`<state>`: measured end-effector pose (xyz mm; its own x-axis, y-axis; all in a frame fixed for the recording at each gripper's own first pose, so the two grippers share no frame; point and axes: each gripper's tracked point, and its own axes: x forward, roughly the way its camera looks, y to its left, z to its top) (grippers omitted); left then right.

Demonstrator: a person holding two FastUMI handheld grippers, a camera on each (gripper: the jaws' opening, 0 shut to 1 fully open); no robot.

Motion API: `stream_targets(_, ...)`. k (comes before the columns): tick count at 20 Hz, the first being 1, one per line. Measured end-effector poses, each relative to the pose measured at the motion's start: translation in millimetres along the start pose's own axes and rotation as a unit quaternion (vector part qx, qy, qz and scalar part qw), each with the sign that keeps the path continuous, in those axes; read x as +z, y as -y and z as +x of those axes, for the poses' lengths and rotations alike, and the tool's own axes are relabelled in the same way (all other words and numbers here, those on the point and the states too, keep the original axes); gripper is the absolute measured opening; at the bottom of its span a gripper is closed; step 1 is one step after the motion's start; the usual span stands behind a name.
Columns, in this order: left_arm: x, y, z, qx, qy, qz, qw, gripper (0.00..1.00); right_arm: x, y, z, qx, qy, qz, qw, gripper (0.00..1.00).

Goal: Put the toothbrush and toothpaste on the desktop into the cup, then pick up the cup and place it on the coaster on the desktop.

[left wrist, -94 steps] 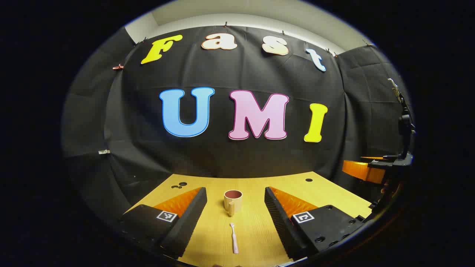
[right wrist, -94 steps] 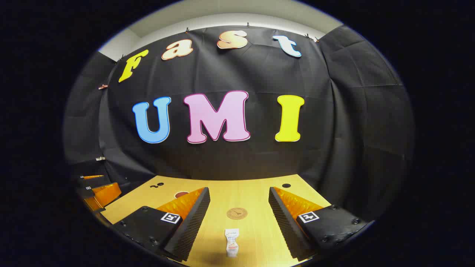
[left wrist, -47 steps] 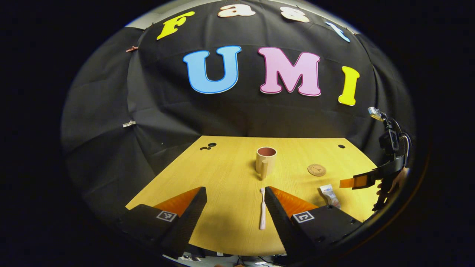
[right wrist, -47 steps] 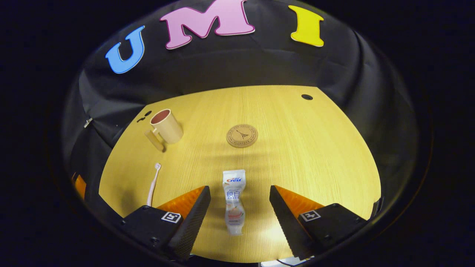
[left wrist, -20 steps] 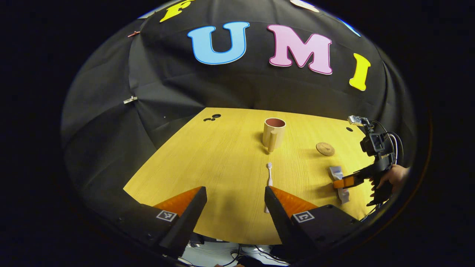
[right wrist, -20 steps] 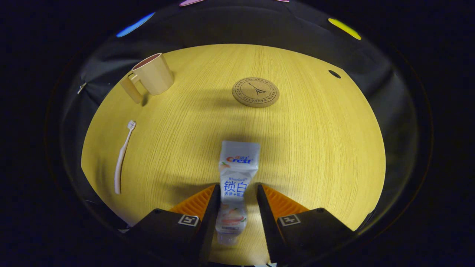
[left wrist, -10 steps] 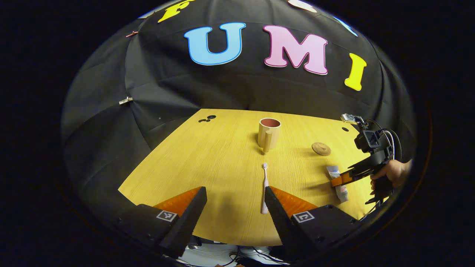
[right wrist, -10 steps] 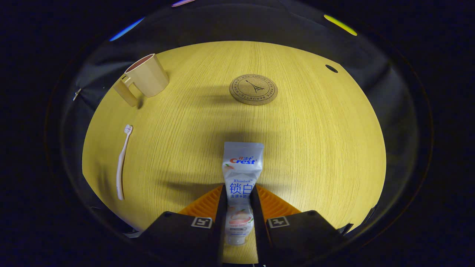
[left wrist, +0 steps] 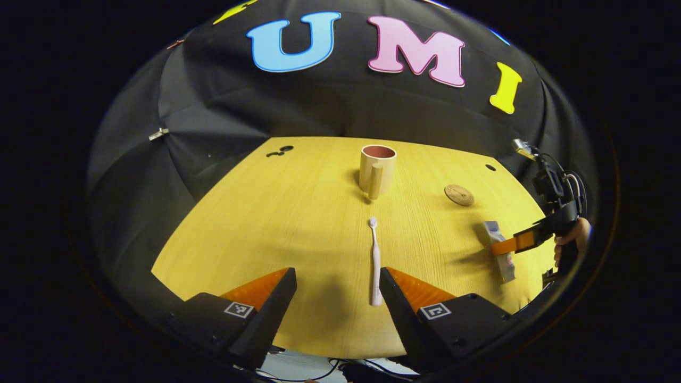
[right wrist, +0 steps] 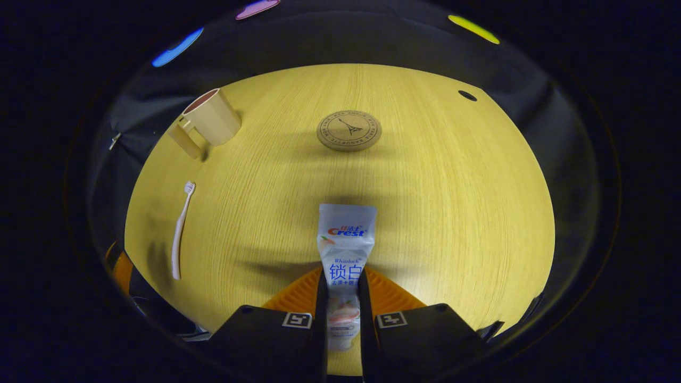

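Observation:
In the right gripper view my right gripper (right wrist: pixel 340 284) is shut on the white toothpaste tube (right wrist: pixel 346 239), fingers pressing both sides of its lower half; the tube's flat end points toward the round cork coaster (right wrist: pixel 349 130). The beige cup (right wrist: pixel 212 118) with a handle stands upright at far left, and the pale pink toothbrush (right wrist: pixel 180 234) lies on the wooden desktop (right wrist: pixel 452 202). In the left gripper view my left gripper (left wrist: pixel 338 279) is open above the near desk edge, the toothbrush (left wrist: pixel 375 260) lying just inside its right finger. Beyond stand the cup (left wrist: pixel 376 169), the coaster (left wrist: pixel 459 194) and the right gripper (left wrist: pixel 508 247) holding the toothpaste (left wrist: pixel 500 250).
A person's hand (left wrist: pixel 572 239) holds the right gripper at the desk's right edge. Small dark holes (left wrist: pixel 279 151) mark the desk's far left, and one hole (right wrist: pixel 467 95) its far right. Black cloth walls close the back and sides. Cables (left wrist: pixel 330 367) lie below the near edge.
My right gripper closed on the toothpaste tube and has lifted it slightly. My left gripper tilted downward and shifted so the toothbrush lies closer between its fingers.

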<state>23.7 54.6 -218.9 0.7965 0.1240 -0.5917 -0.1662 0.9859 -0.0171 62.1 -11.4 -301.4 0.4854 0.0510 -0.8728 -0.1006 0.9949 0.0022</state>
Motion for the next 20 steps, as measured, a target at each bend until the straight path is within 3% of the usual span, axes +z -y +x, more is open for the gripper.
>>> stream_targets(6,-13,19,42,-0.042,-0.080,-0.013,0.996,0.98,11,36,-41,-0.006,0.059,-0.004,0.998,0.29)
stream_targets(11,-23,39,69,-0.064,-0.123,0.021,0.990,0.98,15,56,-67,0.009,0.084,0.031,0.996,0.29)
stream_targets(17,-29,50,98,-0.050,-0.160,0.034,0.985,0.96,33,81,-85,0.016,0.120,0.046,0.992,0.29)
stream_targets(20,-27,49,108,-0.036,-0.169,0.053,0.984,0.89,44,89,-87,0.021,0.134,0.043,0.990,0.29)
